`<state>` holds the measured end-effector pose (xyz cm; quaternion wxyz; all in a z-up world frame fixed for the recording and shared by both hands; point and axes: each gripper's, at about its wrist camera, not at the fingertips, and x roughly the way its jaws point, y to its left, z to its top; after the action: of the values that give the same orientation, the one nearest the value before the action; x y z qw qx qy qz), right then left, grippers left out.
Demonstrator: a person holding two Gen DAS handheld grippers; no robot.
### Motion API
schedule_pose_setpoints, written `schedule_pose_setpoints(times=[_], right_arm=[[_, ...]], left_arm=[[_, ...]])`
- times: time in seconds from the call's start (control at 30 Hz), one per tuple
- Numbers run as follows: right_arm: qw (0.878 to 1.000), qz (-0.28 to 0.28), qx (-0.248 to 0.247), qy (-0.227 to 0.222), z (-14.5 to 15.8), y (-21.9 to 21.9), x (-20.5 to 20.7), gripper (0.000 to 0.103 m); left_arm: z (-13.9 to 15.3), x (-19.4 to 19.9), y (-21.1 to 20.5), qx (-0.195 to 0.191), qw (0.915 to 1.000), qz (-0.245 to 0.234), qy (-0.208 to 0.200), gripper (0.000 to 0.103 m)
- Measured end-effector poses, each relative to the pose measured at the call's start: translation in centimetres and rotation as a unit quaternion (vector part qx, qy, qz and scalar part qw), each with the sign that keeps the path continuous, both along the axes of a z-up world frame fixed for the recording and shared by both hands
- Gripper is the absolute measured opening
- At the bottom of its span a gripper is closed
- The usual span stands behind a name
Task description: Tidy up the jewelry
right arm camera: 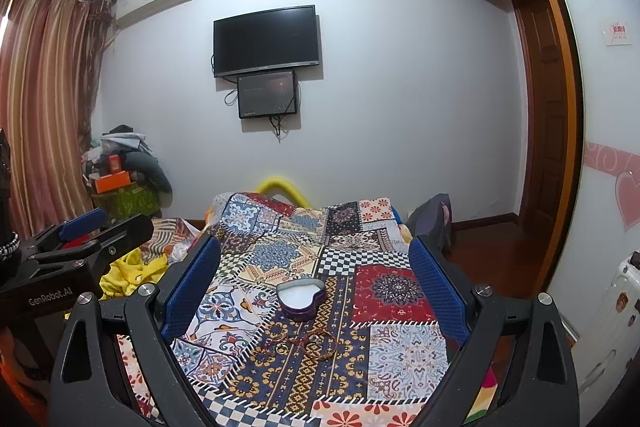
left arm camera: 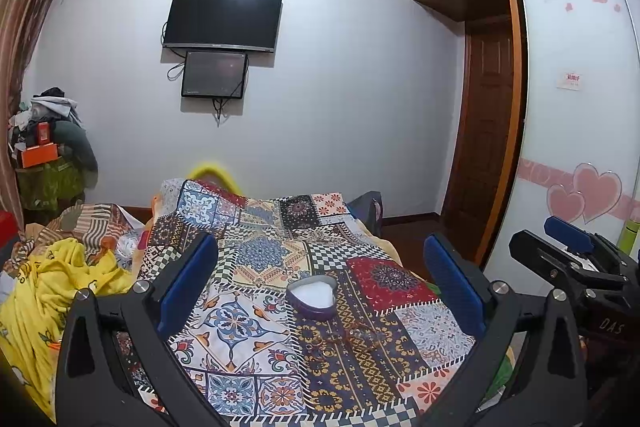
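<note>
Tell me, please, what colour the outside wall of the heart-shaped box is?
Purple; the heart-shaped box shows it best in the right wrist view, with a white inside.

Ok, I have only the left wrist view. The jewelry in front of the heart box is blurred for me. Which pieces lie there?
Observer: The right wrist view shows a small gold ring and a brown beaded bracelet on the patchwork cloth, both nearer to the camera than the heart box.
Operator: I see the right gripper only from the side. Is it open?
Observer: Yes. In its own view the right gripper has its fingers wide apart and holds nothing.
Operator: What stands on the far right of the room?
Observer: A white case with stickers, low against the right wall.
</note>
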<state>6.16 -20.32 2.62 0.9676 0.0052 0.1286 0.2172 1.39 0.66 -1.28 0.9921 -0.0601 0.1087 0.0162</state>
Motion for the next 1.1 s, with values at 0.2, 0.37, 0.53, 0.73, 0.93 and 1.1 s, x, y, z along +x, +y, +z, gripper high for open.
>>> schedule_pose_setpoints(times=[0.2,0.37,0.53,0.73,0.93,1.1], right_arm=[[1.0,0.0,0.0,0.0,-0.01,-0.01,0.01,0.094],[1.0,0.0,0.0,0.0,0.0,0.03,0.01,0.094],[1.0,-0.001,-0.001,0.0,-0.01,0.02,0.03,0.094],[1.0,0.0,0.0,0.0,-0.05,0.02,0.02,0.094],[1.0,0.0,0.0,0.0,-0.14,0.0,0.12,0.094],[1.0,0.0,-0.001,0.0,-0.06,0.04,0.05,0.094]], left_arm=[[-0.12,0.06,-0.16,-0.002,1.0,-0.002,0.002,0.103],[-0.13,-0.01,-0.18,-0.002,1.0,-0.002,0.001,0.103],[-0.08,0.11,-0.23,-0.002,1.0,-0.002,0.002,0.103],[-0.22,-0.04,-0.19,-0.003,1.0,-0.003,0.003,0.103],[-0.17,-0.05,-0.08,-0.002,1.0,-0.002,0.003,0.103],[-0.37,-0.19,-0.04,-0.005,1.0,-0.001,0.005,0.103]])
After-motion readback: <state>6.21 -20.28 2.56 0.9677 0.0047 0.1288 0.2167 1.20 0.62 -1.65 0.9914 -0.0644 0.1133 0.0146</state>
